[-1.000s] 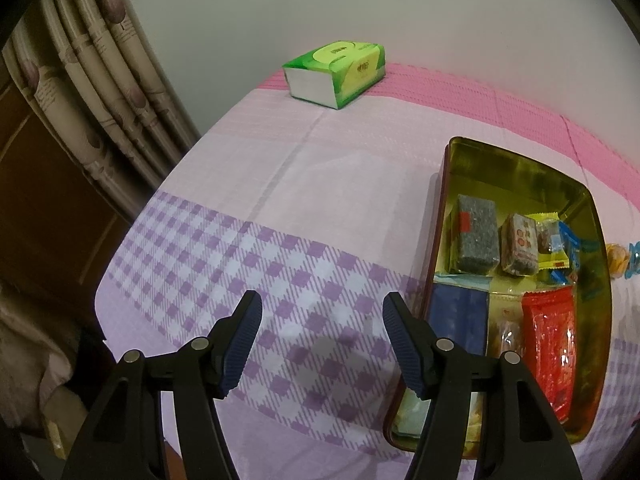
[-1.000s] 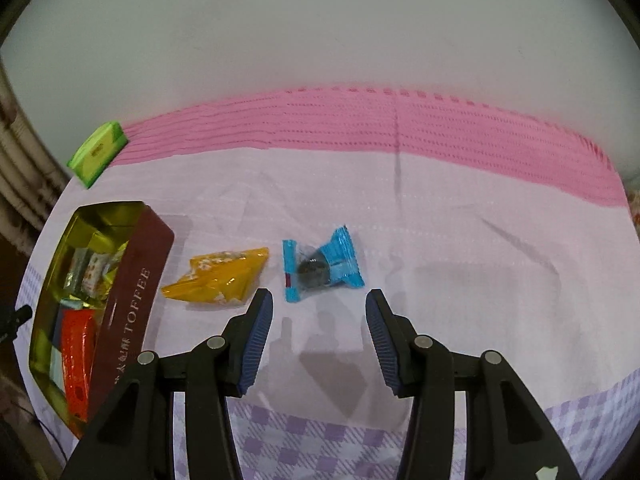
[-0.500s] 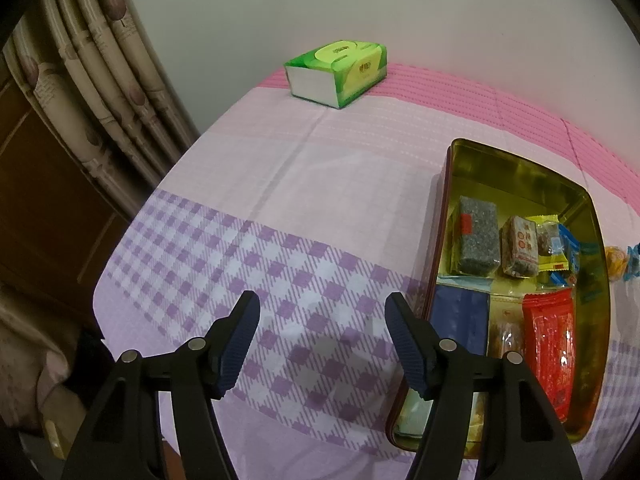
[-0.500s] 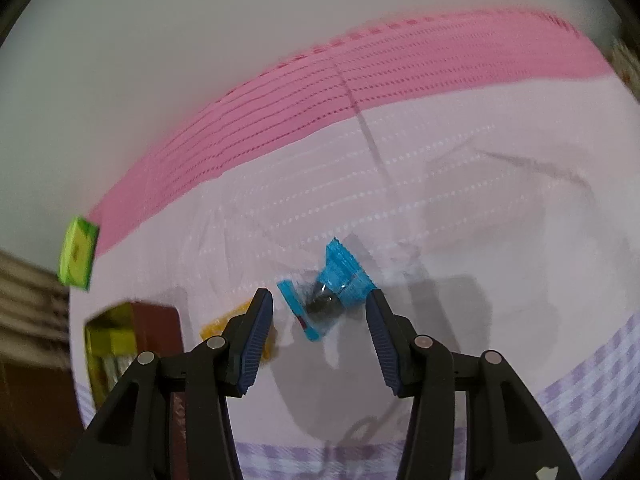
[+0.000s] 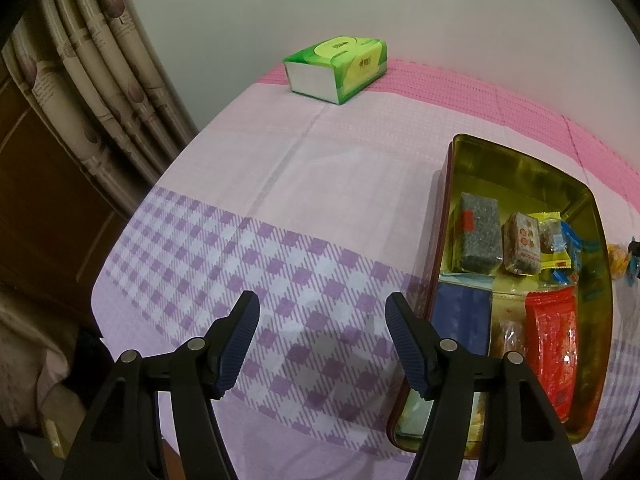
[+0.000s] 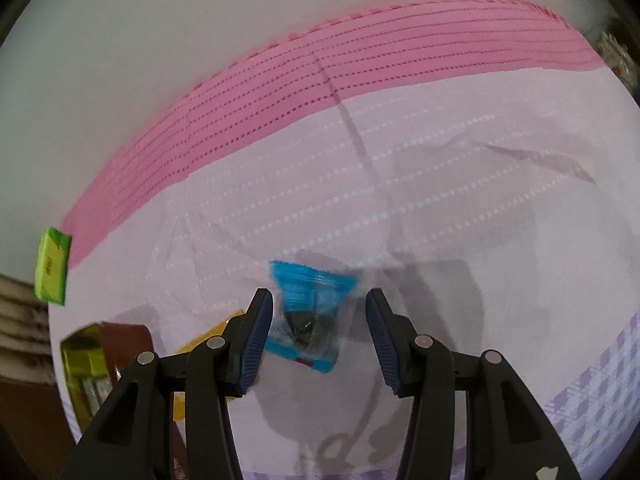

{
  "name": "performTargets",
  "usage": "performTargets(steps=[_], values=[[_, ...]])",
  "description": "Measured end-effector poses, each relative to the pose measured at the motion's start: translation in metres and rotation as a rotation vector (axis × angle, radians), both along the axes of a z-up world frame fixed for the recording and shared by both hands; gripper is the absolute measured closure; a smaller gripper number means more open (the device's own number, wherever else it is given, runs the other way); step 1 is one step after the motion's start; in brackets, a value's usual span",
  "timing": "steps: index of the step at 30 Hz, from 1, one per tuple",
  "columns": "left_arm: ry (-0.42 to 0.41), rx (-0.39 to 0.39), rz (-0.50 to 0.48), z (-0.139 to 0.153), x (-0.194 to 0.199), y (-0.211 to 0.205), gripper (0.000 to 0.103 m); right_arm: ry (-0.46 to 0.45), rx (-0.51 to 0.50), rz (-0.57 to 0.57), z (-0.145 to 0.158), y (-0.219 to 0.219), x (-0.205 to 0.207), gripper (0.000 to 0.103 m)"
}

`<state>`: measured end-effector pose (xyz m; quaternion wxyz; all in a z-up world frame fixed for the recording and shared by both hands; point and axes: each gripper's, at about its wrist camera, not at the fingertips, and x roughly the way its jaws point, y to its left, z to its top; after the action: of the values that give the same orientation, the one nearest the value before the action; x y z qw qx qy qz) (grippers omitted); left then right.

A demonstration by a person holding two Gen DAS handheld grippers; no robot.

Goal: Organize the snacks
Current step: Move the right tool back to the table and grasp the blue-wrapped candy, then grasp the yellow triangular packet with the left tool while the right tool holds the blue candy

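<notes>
Blue-wrapped snack (image 6: 310, 316) now sits between your spread right gripper (image 6: 318, 334) fingers, closer than a second ago. Only the left view shows your open left gripper (image 5: 320, 338) beside the tin (image 5: 520, 168).

The left gripper (image 5: 320, 330) has black arms with silver screws. Ribbed dark-blue pads (image 5: 404, 342) line its fingers. The right gripper (image 6: 319, 330) looks identical

home | curtain (image 5: 92, 92) | tablecloth (image 5: 320, 184) | tissue box (image 5: 340, 66)
</notes>
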<state>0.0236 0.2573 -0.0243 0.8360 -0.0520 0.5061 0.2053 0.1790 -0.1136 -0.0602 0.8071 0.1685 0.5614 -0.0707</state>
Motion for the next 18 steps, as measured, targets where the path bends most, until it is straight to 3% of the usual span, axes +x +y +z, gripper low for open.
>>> performTargets(steps=[6,12,14,18], values=[[0.008,0.012,-0.002,-0.002,0.0,-0.001,0.037,-0.024,-0.124,0.121,-0.002,0.021,-0.002,0.057],[-0.001,0.035,0.002,-0.001,-0.001,-0.005,0.037,-0.073,-0.272,0.273,-0.006,0.047,-0.009,0.066],[-0.021,0.041,0.002,0.004,-0.002,-0.007,0.037,-0.107,-0.286,0.319,-0.007,0.053,-0.013,0.073],[-0.056,0.047,-0.002,0.014,-0.003,-0.015,0.037,-0.162,-0.281,0.365,-0.006,0.052,-0.022,0.074]])
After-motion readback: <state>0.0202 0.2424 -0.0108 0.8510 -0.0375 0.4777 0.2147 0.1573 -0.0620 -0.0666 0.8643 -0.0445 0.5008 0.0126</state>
